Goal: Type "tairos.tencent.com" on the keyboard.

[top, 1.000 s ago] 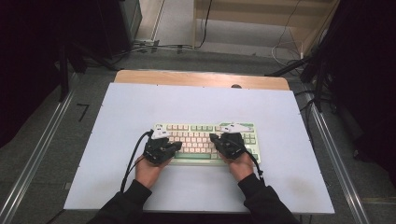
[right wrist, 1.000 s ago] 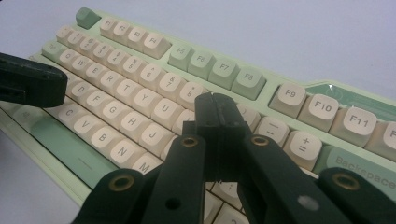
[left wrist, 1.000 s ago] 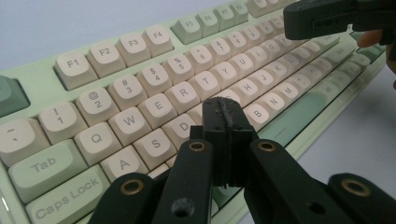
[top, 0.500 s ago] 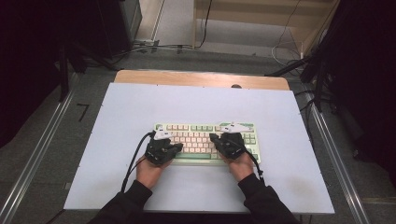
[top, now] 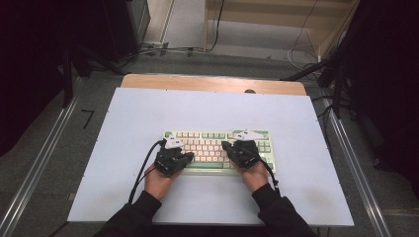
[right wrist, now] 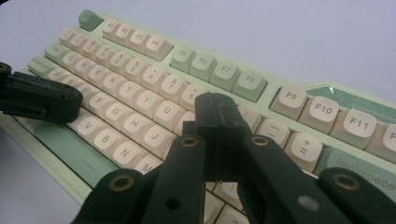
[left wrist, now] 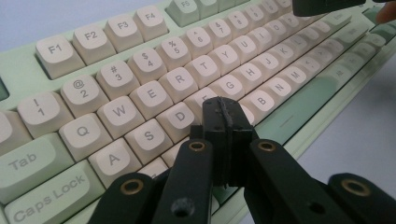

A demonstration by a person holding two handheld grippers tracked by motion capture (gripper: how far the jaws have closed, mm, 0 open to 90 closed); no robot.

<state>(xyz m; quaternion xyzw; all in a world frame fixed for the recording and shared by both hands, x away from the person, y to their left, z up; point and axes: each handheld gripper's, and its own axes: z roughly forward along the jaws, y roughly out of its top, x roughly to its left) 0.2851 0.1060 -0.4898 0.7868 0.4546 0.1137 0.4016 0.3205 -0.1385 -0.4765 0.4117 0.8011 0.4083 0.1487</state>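
A mint-green keyboard (top: 217, 143) with cream keys lies in the middle of the white table top (top: 148, 108). My left gripper (top: 173, 157) hovers over the keyboard's left end, its jaws shut with nothing between them. In the left gripper view its tip (left wrist: 223, 108) is just above the keyboard (left wrist: 154, 70) near the D and F keys. My right gripper (top: 242, 150) is over the right half, also shut and empty. In the right gripper view its tip (right wrist: 212, 105) stands over the keyboard (right wrist: 140, 93) near the number row, with the left gripper's jaws at the left edge.
The white table top has bare surface all around the keyboard. A wooden strip (top: 212, 83) runs along its far edge. Metal rails (top: 39, 163) flank the table on both sides, and cables (top: 163, 49) lie on the floor beyond.
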